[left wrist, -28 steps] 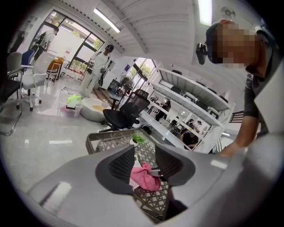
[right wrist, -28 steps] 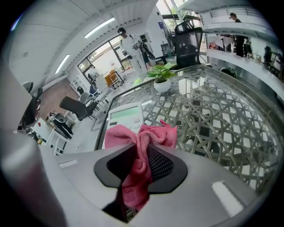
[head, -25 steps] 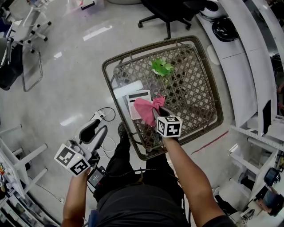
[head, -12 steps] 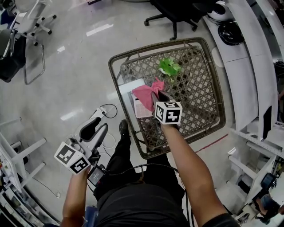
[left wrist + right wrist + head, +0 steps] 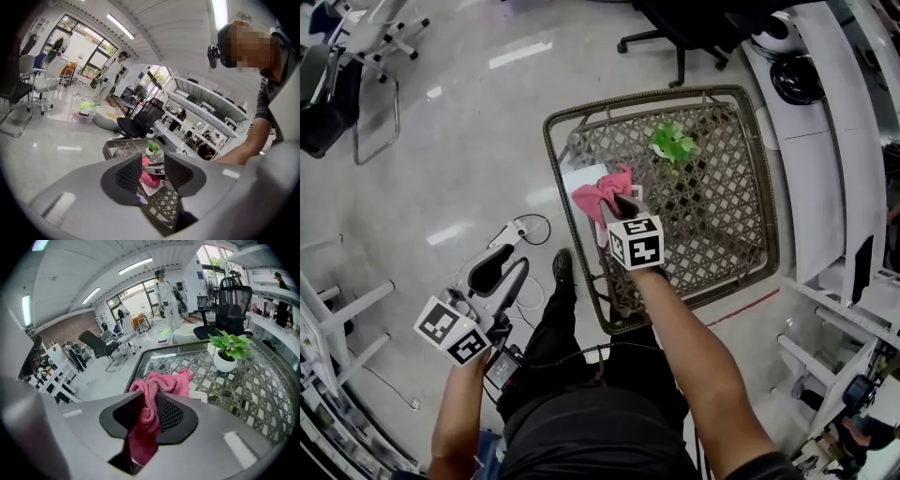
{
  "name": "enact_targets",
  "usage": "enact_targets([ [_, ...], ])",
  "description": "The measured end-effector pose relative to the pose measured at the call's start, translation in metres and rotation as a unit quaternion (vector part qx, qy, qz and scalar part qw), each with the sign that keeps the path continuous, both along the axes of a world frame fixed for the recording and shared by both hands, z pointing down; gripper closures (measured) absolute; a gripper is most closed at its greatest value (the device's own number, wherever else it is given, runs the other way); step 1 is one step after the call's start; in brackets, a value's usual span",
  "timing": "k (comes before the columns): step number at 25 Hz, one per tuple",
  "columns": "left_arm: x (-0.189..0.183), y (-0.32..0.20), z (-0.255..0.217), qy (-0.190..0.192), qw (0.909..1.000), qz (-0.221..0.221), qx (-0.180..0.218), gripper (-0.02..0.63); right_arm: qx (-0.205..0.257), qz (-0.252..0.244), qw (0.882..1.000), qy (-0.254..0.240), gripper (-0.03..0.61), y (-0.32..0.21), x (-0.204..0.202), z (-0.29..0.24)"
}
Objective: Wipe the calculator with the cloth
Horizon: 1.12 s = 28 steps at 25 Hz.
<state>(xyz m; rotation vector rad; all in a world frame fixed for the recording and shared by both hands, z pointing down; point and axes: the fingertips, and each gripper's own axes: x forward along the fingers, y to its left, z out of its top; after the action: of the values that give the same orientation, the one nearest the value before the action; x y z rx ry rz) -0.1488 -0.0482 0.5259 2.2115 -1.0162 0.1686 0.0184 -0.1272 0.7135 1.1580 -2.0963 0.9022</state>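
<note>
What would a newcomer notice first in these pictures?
The pink cloth stands out first, pinched in the right gripper by the left edge of the lattice table. Next comes the green plant toward the table's far side. The left gripper hangs open and empty over the floor, off the table.

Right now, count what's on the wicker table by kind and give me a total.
cloth: 1
calculator: 1
potted plant: 1
Total: 3
</note>
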Motion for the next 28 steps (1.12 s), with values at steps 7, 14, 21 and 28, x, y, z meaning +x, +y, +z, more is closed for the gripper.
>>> enact_targets([
  [7, -0.007, -0.003, -0.003, 0.002, 1.0, -0.005, 0.004, 0.419, -0.024, -0.03, 0.999, 0.005, 0.492, 0.036, -0.012, 0.012],
  [14, -0.01, -0.005, -0.006, 0.004, 1.0, -0.004, 0.006, 0.419, -0.047, -0.034, 0.998, 0.008, 0.492, 0.073, -0.007, 0.02],
  [21, -0.008, -0.007, -0.009, 0.002, 0.9999, 0.001, 0.01, 0.419, -0.065, -0.007, 0.998, 0.014, 0.492, 0.093, 0.017, 0.027],
  [28, -0.002, -0.009, -0.018, -0.002, 0.9998, 0.008, 0.017, 0.419, -0.074, 0.039, 0.996, 0.03, 0.492, 0.098, 0.059, 0.027],
])
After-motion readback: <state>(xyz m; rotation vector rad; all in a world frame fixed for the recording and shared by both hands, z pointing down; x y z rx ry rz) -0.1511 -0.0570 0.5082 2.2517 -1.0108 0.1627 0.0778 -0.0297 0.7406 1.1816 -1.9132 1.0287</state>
